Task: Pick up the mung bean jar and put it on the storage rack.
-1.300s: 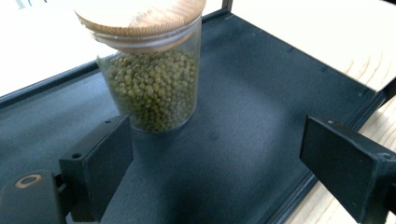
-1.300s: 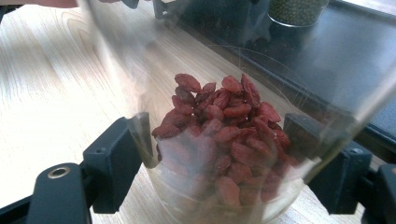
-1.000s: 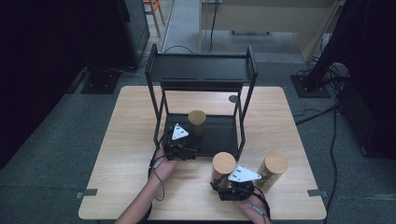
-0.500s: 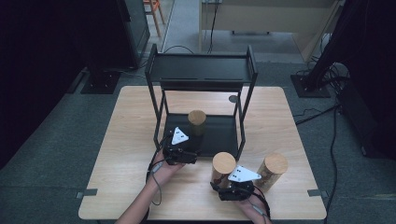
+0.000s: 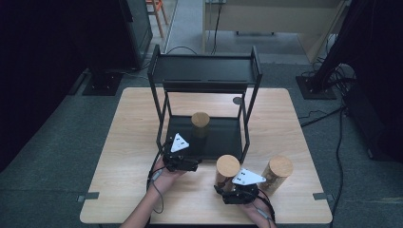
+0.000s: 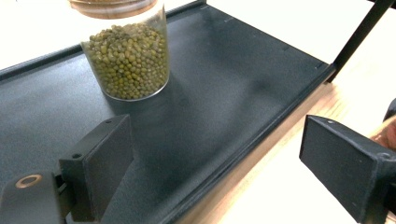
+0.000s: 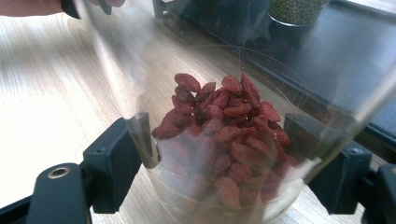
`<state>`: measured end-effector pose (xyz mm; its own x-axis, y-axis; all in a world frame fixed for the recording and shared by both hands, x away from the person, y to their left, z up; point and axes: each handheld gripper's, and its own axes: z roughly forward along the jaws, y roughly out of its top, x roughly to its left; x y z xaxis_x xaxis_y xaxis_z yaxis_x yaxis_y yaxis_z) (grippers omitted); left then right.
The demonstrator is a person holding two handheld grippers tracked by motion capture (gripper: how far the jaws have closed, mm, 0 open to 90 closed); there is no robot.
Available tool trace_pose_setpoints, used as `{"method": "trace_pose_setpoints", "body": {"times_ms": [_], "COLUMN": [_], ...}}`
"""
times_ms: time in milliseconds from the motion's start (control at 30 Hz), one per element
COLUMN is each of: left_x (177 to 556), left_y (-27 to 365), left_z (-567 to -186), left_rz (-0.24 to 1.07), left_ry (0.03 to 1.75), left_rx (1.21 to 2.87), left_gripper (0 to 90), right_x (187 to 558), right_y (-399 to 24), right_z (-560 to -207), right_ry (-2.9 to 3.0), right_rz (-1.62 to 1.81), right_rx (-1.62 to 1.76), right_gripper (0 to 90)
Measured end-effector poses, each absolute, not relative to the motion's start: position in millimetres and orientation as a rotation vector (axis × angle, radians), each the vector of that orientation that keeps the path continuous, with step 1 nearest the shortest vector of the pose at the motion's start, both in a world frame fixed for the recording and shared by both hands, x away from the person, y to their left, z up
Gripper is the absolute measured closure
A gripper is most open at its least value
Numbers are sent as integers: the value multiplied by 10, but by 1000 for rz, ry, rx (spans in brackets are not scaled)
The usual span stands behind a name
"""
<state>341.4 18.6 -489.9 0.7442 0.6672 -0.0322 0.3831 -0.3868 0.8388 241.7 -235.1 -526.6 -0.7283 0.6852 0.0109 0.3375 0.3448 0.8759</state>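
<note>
A glass jar of green beans (image 6: pixel 126 60) with a wooden lid (image 5: pixel 200 119) stands on the lower shelf (image 6: pixel 224 79) of a black two-tier rack (image 5: pixel 205 71). My left gripper (image 6: pixel 219 158) is open and empty; it hovers over that shelf's front edge, short of the jar. In the high view the left gripper (image 5: pixel 183 154) is at the shelf's front left corner. My right gripper (image 7: pixel 224 168) is shut on a jar of red berries (image 7: pixel 219 140), one jaw on each side of the glass. That jar (image 5: pixel 227 167) is on the table in front of the rack.
A third wooden-lidded jar (image 5: pixel 278 172) stands on the wooden table (image 5: pixel 128 156) just right of my right gripper (image 5: pixel 233 189). The rack's front posts (image 5: pixel 246 128) frame the lower shelf. Cables trail on the floor at the right.
My left gripper has drawn back slightly toward the person from the shelf. The right gripper and its jar have stayed where they were.
</note>
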Motion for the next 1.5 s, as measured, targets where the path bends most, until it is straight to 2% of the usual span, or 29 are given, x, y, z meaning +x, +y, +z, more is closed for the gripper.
{"method": "trace_pose_setpoints", "body": {"times_ms": [567, 1500], "left_x": [3263, 2958], "left_y": [313, 345], "left_z": [-4919, -5045], "left_rz": [371, 357], "left_ry": [806, 761], "left_rx": [1983, 2012], "left_gripper": [103, 102], "right_x": [2418, 2419], "right_y": [-2352, -2348], "right_z": [-5266, -5267], "right_ry": [2256, 2254], "right_rz": [1340, 1334], "right_rx": [903, 896], "right_gripper": [206, 207]}}
